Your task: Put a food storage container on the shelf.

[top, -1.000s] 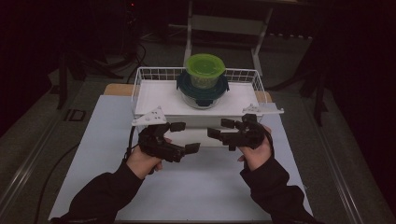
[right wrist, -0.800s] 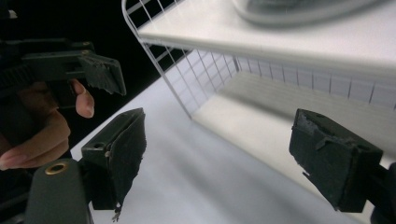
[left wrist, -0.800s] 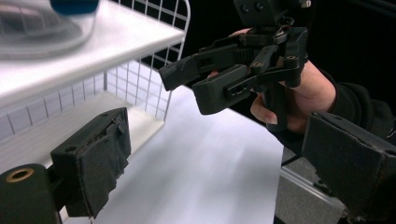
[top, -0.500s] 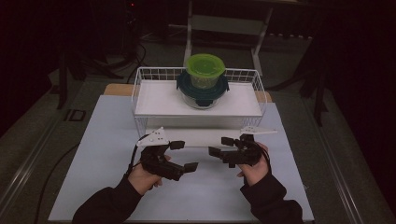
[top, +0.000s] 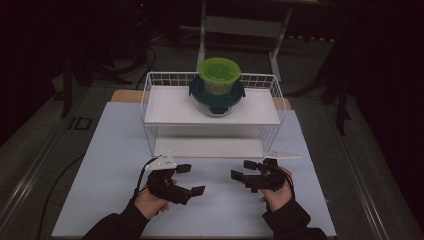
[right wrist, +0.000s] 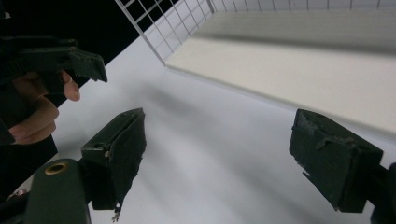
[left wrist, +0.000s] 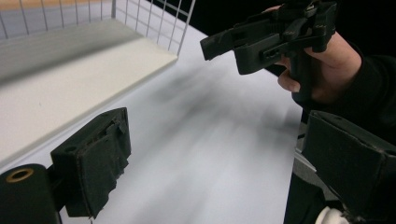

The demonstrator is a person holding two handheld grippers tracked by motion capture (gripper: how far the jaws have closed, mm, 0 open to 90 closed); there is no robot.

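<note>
Left gripper (top: 192, 179): hovered over the white table (top: 110, 165) just in front of the wire rack (top: 150, 100), toward the rack's left end. Jaws spread wide, released, with nothing between them and nothing touched. In the left gripper view (left wrist: 219, 163), the same wide gap, with bare tabletop between the two black pads (left wrist: 93, 163) and the rack's lower board (left wrist: 70, 79) near the left-hand pad but apart from it.

Right gripper (top: 241, 170): also just in front of the rack, toward its right end, held in a hand (top: 277, 192) and pointed inward at the left gripper. Jaws parted wide as well, empty, clear of table and rack. In the right gripper view (right wrist: 233, 163), pads far apart, tabletop between them, the lower board (right wrist: 303, 70) lying beyond the tips without contact. Seen too in the left gripper view (left wrist: 261, 37), raised above the table beside the rack's front corner, jaws apart.

Tips of the two grippers faced each other in front of the rack's middle, near but not meeting.

Lower board (top: 210, 147): lay flat on the table under the rack, its front edge closest to both grippers. Upper board (top: 170, 107): carried a dark-lidded bowl (top: 217, 97) at the rack's middle, with a green-lidded tub (top: 220, 75) stacked upright on top, well apart from both grippers.
</note>
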